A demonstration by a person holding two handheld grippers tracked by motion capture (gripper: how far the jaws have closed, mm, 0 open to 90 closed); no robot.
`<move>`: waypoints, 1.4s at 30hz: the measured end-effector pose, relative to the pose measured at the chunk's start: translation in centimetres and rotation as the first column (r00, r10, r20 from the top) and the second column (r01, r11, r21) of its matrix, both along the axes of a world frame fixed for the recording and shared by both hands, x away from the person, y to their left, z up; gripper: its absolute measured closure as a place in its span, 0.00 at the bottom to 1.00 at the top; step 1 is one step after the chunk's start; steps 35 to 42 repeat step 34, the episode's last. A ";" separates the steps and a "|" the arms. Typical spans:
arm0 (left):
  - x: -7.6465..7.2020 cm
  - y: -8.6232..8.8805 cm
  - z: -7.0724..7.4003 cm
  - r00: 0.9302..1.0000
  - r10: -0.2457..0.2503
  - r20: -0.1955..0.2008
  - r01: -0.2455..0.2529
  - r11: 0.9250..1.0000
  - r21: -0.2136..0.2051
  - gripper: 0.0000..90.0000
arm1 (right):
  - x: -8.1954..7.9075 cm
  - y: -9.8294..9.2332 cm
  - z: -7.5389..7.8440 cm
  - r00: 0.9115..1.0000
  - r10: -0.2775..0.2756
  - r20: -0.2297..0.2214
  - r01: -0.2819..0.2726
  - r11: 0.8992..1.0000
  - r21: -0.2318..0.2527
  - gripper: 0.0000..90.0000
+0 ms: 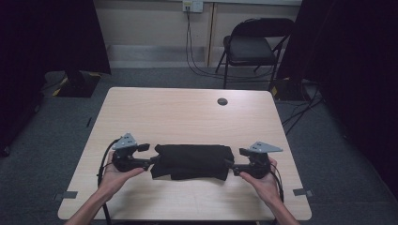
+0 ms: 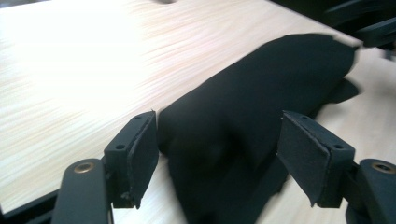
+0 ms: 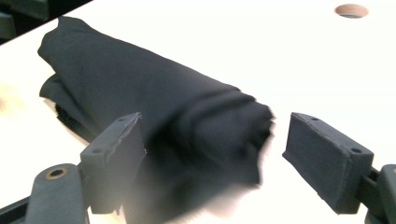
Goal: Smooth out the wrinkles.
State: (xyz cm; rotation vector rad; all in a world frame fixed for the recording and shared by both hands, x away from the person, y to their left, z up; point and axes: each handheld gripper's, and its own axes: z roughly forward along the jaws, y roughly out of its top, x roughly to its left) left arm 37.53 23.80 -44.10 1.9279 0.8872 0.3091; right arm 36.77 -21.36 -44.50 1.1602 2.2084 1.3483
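left gripper (image 1: 151, 161), right gripper (image 1: 230, 165), jaws apart, flanking black cloth (image 1: 192, 161)

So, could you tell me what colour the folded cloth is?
Plain black cloth, clearest in the right gripper view.

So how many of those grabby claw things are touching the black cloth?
2. The left gripper sits at the left end of the black cloth, and the right gripper at its right end. Both are open around the cloth's ends.
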 end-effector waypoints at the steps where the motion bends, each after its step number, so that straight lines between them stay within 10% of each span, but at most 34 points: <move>1: -0.1 0.7 -0.3 1.000 0.025 -0.007 -0.025 1.000 0.007 0.32 | 0.0 -0.5 0.0 1.000 -0.013 0.002 0.013 1.000 -0.003 0.20; 5: 0.0 3.2 -1.9 0.994 0.094 -0.049 -0.090 0.993 0.079 0.32 | -0.2 -2.9 -0.2 0.997 -0.071 -0.006 0.071 0.997 0.003 0.22; 10: 1.1 4.7 -4.9 0.974 0.187 -0.129 -0.159 0.966 0.202 0.37 | 0.6 -5.7 -3.7 0.983 -0.161 -0.089 0.145 0.977 -0.158 0.23; 13: 1.1 4.3 -5.4 0.982 0.137 -0.129 -0.111 0.975 0.192 0.32 | 1.1 -6.6 -4.5 0.976 -0.198 -0.094 0.178 0.966 -0.186 0.28; 18: 0.7 3.4 -5.7 0.993 0.102 -0.055 -0.084 0.961 0.263 0.28 | 1.1 -6.9 -5.3 0.970 -0.221 -0.104 0.193 0.954 -0.227 0.25; 42: 0.6 3.1 -6.2 0.987 0.157 -0.031 -0.145 0.959 0.244 0.17 | 0.9 -6.5 -5.9 0.970 -0.237 -0.053 0.219 0.948 -0.233 0.19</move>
